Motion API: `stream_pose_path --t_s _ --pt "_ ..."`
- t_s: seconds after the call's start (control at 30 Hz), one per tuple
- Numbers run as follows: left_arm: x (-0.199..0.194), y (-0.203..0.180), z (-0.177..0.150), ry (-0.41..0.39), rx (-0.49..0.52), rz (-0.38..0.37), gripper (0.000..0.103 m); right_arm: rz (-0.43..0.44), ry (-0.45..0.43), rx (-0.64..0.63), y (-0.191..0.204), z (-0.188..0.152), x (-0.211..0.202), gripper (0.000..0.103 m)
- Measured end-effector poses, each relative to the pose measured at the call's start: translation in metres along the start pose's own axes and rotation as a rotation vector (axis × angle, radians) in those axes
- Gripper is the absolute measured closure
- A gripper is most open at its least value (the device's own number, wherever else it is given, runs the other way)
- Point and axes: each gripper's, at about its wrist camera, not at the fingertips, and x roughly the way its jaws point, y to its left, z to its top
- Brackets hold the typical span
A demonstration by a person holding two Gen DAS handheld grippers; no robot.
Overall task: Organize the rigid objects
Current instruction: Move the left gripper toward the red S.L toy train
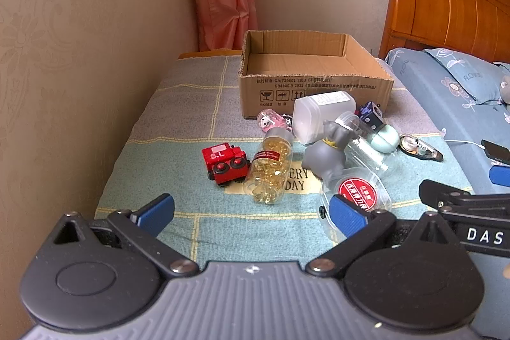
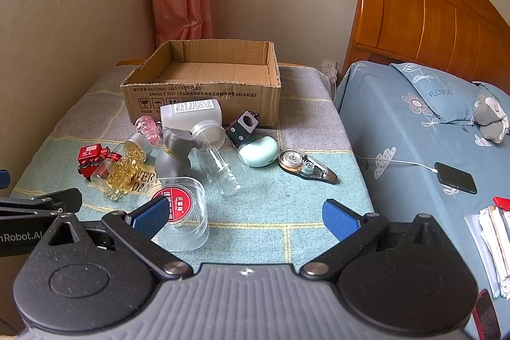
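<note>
Clutter is still waiting on the cloth-covered surface (image 2: 255,222): the cardboard box (image 2: 204,104) at its far edge is sitting empty, so the sorting is, by all appearances, only beginning. A red toy train (image 1: 227,162), a capsule bottle (image 1: 271,171), a grey figurine (image 2: 175,155), clear jars and a correction-tape dispenser (image 2: 306,165) are lying mid-surface. The left hand-held gripper (image 1: 251,212) and right hand-held gripper (image 2: 247,214) are hovering at the near edge, jaws spread wide, gripping nothing.

We observe the open cardboard box (image 2: 204,104) upright at the rear; toy train (image 1: 225,162), capsule bottle (image 1: 270,171) and elephant figure (image 1: 328,152) lie before it.
</note>
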Motion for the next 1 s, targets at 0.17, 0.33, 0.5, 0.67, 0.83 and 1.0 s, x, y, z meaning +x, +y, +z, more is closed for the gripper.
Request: stream_pose_path --t_s 0.17,0.33,0.5,0.67,0.83,1.0 --pt "-0.001 -0.0011 0.0011 0.002 -0.002 -0.001 0.001 0.0 -0.001 -0.001 0.0005 0.0002 0.0 0.0" --pt "-0.0011 -0.0014 0.0011 0.002 -0.002 -0.001 0.001 0.0 -0.002 -0.002 0.0004 0.0007 -0.0002 0.0" --pt "-0.0009 -0.0018 0.0015 0.002 -0.002 -0.001 0.001 0.0 -0.003 -0.002 0.0008 0.0008 0.0 0.0" --pt "-0.0009 -0.0016 0.0013 0.002 -0.003 -0.001 0.001 -0.001 -0.003 -0.003 0.001 0.0015 -0.0001 0.0" --pt "0.0004 -0.0022 0.0047 -0.001 0.009 -0.005 0.001 -0.003 -0.004 -0.008 0.0017 0.0033 0.0004 0.0" --pt "0.0033 0.002 0.0059 -0.004 0.015 -0.019 0.001 0.001 -0.007 -0.015 0.0039 0.0044 0.0026 0.0"
